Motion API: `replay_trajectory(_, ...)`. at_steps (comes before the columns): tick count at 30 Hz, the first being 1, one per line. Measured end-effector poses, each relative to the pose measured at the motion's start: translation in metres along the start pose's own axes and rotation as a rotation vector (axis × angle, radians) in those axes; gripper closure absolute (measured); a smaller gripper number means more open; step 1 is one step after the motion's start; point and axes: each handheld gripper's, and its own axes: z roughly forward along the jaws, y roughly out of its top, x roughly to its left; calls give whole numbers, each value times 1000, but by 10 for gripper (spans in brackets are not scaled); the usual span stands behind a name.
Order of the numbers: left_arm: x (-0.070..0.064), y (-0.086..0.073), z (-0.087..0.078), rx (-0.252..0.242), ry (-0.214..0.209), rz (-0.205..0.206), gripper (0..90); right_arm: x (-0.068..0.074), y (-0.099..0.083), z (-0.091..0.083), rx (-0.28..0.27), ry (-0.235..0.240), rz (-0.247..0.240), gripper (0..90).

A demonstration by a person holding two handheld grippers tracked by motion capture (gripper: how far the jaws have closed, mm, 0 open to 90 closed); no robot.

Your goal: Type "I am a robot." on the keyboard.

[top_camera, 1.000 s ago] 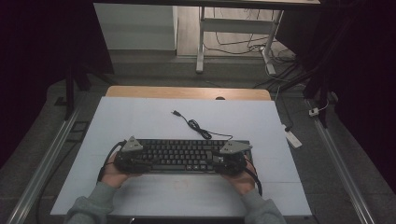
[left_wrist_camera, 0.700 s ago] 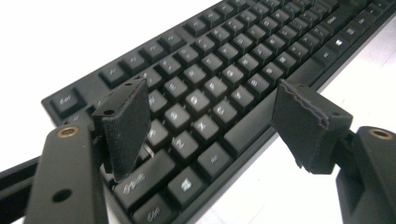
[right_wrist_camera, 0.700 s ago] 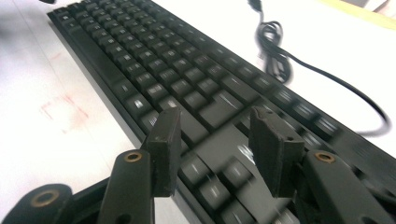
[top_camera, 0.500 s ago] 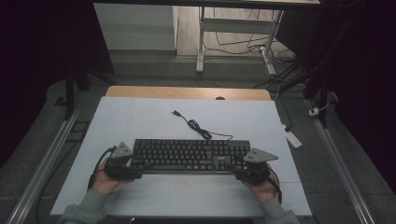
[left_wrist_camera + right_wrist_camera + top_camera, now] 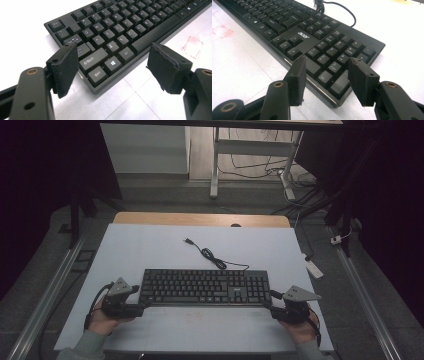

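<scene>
Left gripper (image 5: 112, 71) is hovering with jaws spread wide at the keyboard's (image 5: 205, 287) near-left corner, holding nothing. Right gripper (image 5: 325, 80) is likewise gaping, empty, at the near-right corner. Keyboard is lying flat on the white desk (image 5: 150, 250), cable (image 5: 212, 256) trailing behind.

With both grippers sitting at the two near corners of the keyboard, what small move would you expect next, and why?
Probably ease both grippers back from the keyboard. It lies flat and square on the white table. The left gripper has its jaws wide open around the Ctrl corner, and the right gripper is open at the numpad corner. Neither clamps it, which looks like a release rather than a grasp.
</scene>
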Motion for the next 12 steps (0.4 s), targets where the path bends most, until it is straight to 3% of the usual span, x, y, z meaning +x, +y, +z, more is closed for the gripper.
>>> replay_trajectory(12,0,1,0,-7,-6,8,253,2,1,3,-10,14,-12,479)
